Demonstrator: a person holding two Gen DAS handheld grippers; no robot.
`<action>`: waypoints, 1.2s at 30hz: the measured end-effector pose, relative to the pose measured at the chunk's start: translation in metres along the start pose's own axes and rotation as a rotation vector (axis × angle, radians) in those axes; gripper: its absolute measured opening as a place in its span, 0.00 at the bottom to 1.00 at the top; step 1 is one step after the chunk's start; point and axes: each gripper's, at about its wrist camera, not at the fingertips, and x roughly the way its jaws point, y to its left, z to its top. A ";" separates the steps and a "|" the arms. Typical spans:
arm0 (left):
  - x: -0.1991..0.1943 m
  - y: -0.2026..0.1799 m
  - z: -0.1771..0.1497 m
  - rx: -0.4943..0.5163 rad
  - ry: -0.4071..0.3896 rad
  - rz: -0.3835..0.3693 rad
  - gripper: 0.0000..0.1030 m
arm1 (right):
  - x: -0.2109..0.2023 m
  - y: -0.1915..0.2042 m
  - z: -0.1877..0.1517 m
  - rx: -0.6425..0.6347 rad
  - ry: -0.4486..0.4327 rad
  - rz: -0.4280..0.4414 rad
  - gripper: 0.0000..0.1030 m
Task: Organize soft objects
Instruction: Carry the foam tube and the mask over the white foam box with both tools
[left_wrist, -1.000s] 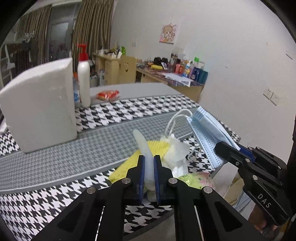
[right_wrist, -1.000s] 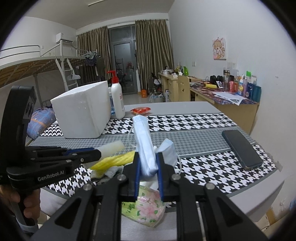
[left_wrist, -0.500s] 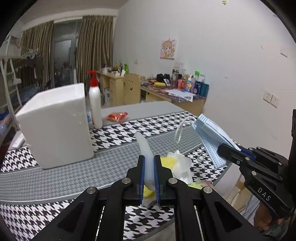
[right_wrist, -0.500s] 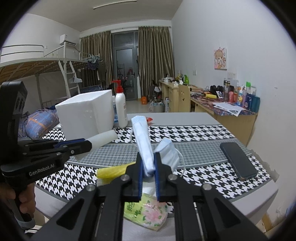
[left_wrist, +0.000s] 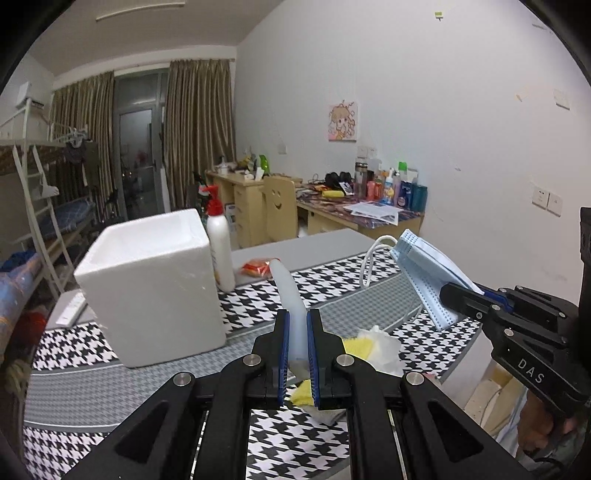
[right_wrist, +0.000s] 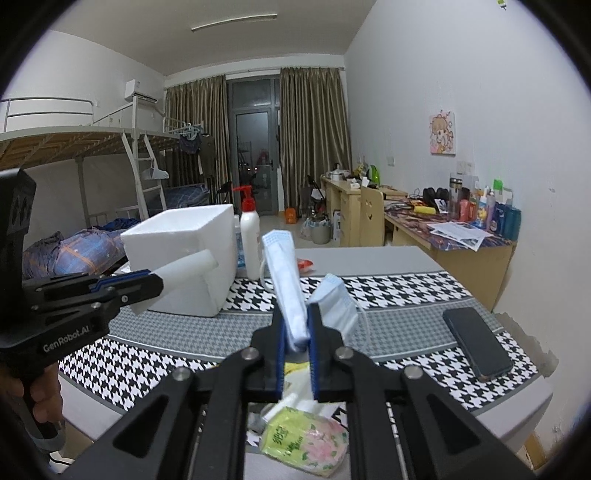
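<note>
My left gripper (left_wrist: 295, 317) is shut on a white foam strip (left_wrist: 288, 295) that sticks up and away from its pads, held above the table. My right gripper (right_wrist: 295, 314) is shut on a folded blue face mask (right_wrist: 286, 280), its ear loops dangling. In the left wrist view the mask (left_wrist: 424, 269) hangs at the right in the right gripper (left_wrist: 448, 291). In the right wrist view the left gripper (right_wrist: 155, 284) holds the foam strip (right_wrist: 184, 269) in front of the white foam box (right_wrist: 218, 236). Below both lie a yellow cloth (left_wrist: 354, 345), crumpled tissue (left_wrist: 384, 347) and a floral tissue pack (right_wrist: 303, 439).
The open-topped foam box (left_wrist: 155, 280) stands on the houndstooth table cover (left_wrist: 92, 384), with a red-pump lotion bottle (left_wrist: 220, 251) and a red packet (left_wrist: 256, 266) behind it. A dark phone (right_wrist: 476, 343) lies at the right. A hand (right_wrist: 40, 398) grips the left handle.
Both grippers have risen from the pile with their items still gripped; the foam box and table now sit lower in both views, and the left view has tilted upward.
</note>
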 end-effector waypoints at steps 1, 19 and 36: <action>-0.001 0.001 0.001 0.001 -0.004 0.003 0.10 | 0.000 0.000 0.001 -0.003 -0.002 0.002 0.13; -0.009 0.027 0.019 0.018 -0.058 0.059 0.10 | 0.015 0.022 0.027 -0.030 -0.041 0.056 0.13; -0.005 0.051 0.044 0.018 -0.099 0.109 0.10 | 0.028 0.044 0.054 -0.039 -0.077 0.068 0.13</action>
